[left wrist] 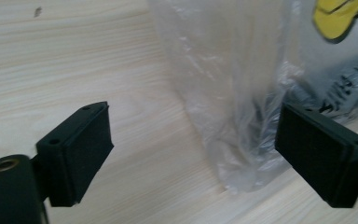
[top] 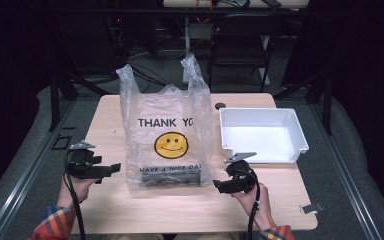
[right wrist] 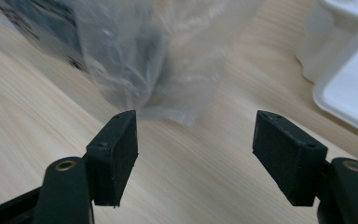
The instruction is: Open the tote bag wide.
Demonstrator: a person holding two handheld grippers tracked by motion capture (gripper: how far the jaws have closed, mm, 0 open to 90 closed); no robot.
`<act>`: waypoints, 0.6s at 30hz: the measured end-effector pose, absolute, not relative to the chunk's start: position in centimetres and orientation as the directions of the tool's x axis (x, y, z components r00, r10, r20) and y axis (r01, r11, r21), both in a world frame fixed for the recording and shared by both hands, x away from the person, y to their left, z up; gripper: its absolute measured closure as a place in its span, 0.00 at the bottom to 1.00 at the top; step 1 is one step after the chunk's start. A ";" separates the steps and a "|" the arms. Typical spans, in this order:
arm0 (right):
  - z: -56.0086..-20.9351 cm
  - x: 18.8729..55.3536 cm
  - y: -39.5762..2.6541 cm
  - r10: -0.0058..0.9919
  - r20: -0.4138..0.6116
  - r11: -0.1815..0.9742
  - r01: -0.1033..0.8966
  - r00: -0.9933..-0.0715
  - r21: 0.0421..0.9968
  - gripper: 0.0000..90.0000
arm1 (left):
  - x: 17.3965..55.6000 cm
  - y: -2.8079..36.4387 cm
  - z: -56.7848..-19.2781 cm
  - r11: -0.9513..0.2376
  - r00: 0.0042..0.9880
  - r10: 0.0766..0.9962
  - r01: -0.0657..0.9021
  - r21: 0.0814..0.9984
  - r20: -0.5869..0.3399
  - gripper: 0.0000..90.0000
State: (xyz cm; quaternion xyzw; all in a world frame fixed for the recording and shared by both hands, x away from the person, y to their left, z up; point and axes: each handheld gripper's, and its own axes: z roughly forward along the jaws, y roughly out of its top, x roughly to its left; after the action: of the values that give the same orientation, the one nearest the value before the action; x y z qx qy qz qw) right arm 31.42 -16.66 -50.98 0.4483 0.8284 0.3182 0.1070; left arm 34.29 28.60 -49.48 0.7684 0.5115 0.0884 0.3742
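A clear plastic bag (top: 167,132) printed with "THANK YOU" and a yellow smiley stands upright in the middle of the wooden table (top: 190,205), something dark lying in its bottom. My left gripper (top: 114,169) hovers just left of the bag's lower corner, jaws open and empty. In the left gripper view the bag's corner (left wrist: 242,140) sits ahead between the wide-apart jaws of the left gripper (left wrist: 193,156). My right gripper (top: 217,185) is open beside the bag's lower right corner. Its own view has the right gripper (right wrist: 196,156) low over the table, the bag (right wrist: 158,60) just ahead.
A white plastic bin (top: 261,134) stands empty on the right half of the table, its edge (right wrist: 349,74) close to my right gripper. A small metal clip (top: 311,208) lies at the front right corner. A small dark round thing (top: 220,106) sits behind the bag.
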 end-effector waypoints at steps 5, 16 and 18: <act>-49.3 31.4 -15.7 0.783 0.123 0.389 0.634 -0.610 0.668 0.35 | 34.3 27.5 -49.4 -0.215 0.491 0.835 0.705 0.676 -0.247 0.25; -49.1 32.0 -13.6 0.754 0.086 0.421 0.580 -0.651 0.697 0.69 | 34.7 26.2 -51.3 -0.304 0.597 0.751 0.691 0.656 -0.281 0.72; -49.2 31.9 -13.4 0.751 0.083 0.423 0.574 -0.655 0.701 0.79 | 34.7 26.0 -51.6 -0.321 0.612 0.738 0.689 0.650 -0.284 0.81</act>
State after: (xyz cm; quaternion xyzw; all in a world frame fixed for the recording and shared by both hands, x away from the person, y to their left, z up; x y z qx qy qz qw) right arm 31.93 -13.38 -49.17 0.3967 0.8347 0.3618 0.1223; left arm 34.66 25.96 -51.60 0.8120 0.4393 0.0322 0.3828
